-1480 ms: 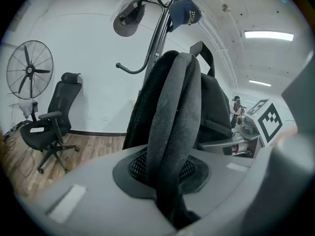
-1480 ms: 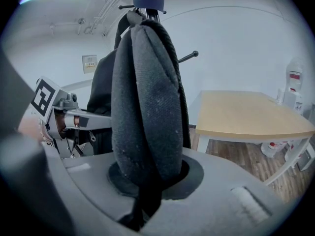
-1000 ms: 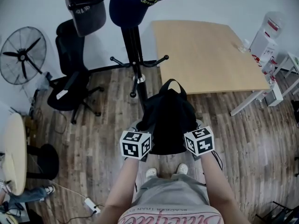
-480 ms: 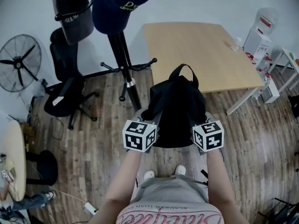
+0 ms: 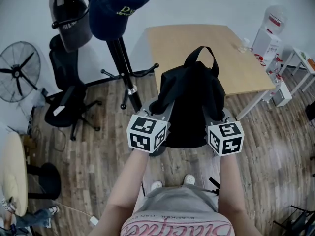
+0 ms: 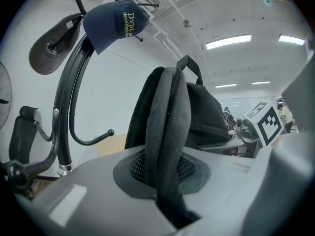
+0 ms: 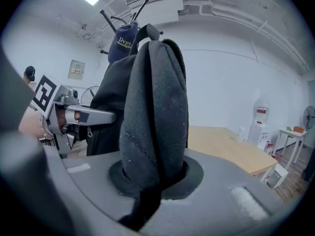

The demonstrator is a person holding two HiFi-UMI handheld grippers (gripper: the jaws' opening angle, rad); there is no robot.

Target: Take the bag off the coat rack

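Note:
The black bag [image 5: 192, 100] hangs in the air between both grippers, away from the coat rack [image 5: 120, 63] and in front of the wooden table [image 5: 172, 43]. Its top loop points towards the table. My left gripper [image 5: 165, 111] is shut on the bag's left shoulder strap [image 6: 167, 132], which fills the jaws of the left gripper [image 6: 165, 181] in the left gripper view. My right gripper [image 5: 216, 116] is shut on the other strap [image 7: 155, 112], which is pinched in the right gripper [image 7: 155, 176] in its own view.
A navy cap [image 5: 118, 6] and a dark cap [image 5: 71, 18] hang on top of the rack. An office chair [image 5: 64, 102] and a fan [image 5: 19, 70] stand at the left. A water dispenser [image 5: 268, 33] stands beyond the table's right end.
Both grippers have carried the bag up and to the right, away from the rack's pole and closer to the table. The grips on the straps are the same.

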